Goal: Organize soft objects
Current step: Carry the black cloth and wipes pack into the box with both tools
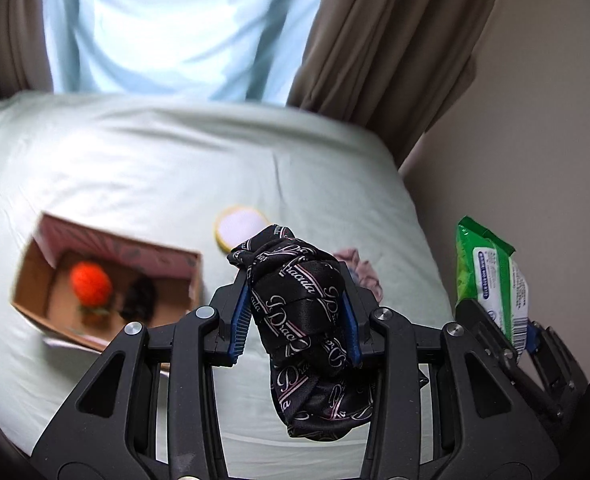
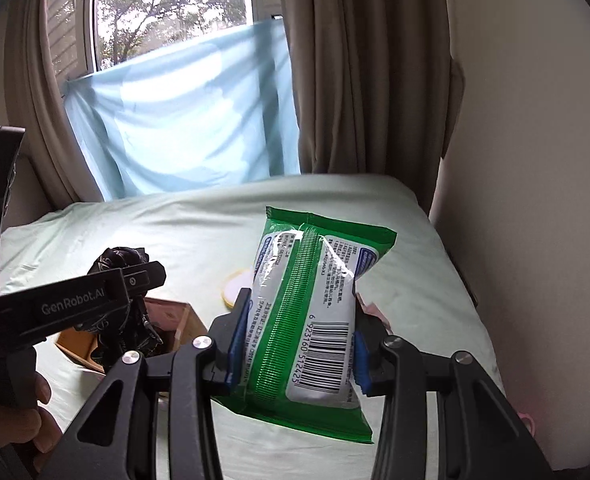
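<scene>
Your left gripper [image 1: 299, 316] is closed on a knotted black cloth [image 1: 303, 312] with white script lettering. Its blue pads press both sides of the bundle, and the loose end hangs down below the fingers. Your right gripper [image 2: 299, 344] is closed across the width of a green and white pack of wipes [image 2: 311, 312], whose long axis runs forward, away from you, in line with the fingers.

Both things are held in the air above a bed [image 1: 135, 168] with a pale green sheet. An open cardboard box [image 1: 107, 280] sits on the bed, below and to the left of the left gripper. It already holds an orange-red soft toy [image 1: 91, 284] and something dark that is too blurred to name.

The left hand is the nearer one to the box, so the cloth probably goes in first, with a move down and leftward. The wipes must cross further left, and likely past the left gripper.

A round yellow-rimmed pad [image 1: 239, 228] and a pink scrap of fabric [image 1: 363, 272] lie on the sheet beyond the cloth.
</scene>
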Demonstrator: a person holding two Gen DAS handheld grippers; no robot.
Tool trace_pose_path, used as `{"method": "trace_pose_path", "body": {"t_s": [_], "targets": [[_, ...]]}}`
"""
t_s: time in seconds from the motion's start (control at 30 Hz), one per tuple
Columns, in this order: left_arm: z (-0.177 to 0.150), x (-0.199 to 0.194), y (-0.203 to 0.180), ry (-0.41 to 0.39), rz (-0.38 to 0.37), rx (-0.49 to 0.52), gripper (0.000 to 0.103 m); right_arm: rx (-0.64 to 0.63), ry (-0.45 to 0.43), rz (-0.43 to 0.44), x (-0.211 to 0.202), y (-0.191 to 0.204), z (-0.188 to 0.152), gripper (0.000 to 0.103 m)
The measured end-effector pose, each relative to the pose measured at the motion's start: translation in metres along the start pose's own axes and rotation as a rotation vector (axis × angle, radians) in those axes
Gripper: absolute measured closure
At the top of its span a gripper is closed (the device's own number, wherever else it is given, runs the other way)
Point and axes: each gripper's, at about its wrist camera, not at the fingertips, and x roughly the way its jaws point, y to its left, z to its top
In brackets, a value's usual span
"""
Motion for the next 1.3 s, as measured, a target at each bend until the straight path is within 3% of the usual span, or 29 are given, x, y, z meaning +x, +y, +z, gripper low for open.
{"method": "trace_pose_path", "body": {"t_s": [0.3,0.47,0.67,0.97,1.3], "targets": [[0.040,-0.098,0.057,-0.085,0.003,0.037,0.069,0.006,-0.066,0.036,-0.056,0.085,0.045,0.064],[0.056,-0.134,0.105,-0.121,0.021,0.061,0.069,0.016,-0.065,0.067,-0.052,0.134,0.052,0.064],[0.070,-0.154,0.173,-0.111,0.064,0.060,0.069,0.056,-0.021,0.113,-0.032,0.190,0.055,0.064],[0.072,-0.121,0.256,-0.027,0.146,0.041,0.069,0.046,0.135,0.167,0.019,0.252,0.037,0.064],[0.057,-0.036,0.296,0.144,0.198,0.058,0.069,0.101,0.400,0.167,0.121,0.252,0.002,0.064]]}}
